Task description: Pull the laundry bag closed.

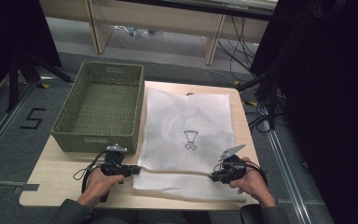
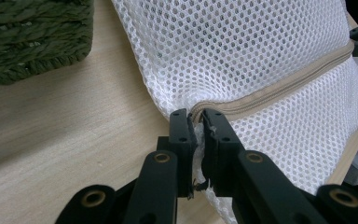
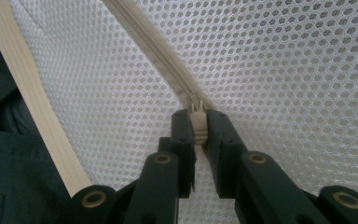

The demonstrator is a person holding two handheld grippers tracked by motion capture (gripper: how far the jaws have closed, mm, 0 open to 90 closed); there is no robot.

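White mesh laundry bag (image 1: 186, 126) flat on desk (image 1: 51, 172), left hand-held gripper (image 2: 196, 116) clamped on its zipper end, right hand-held gripper (image 3: 196, 114) pinching what looks like the zipper pull (image 3: 197, 127).

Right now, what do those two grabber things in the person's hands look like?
Each is black, with two flat jaws joined by brass-coloured rivets. The left gripper trails a black cable looping over the table. The right gripper carries a grey three-cornered plate on top, as does the left. The person wears dark sleeves.
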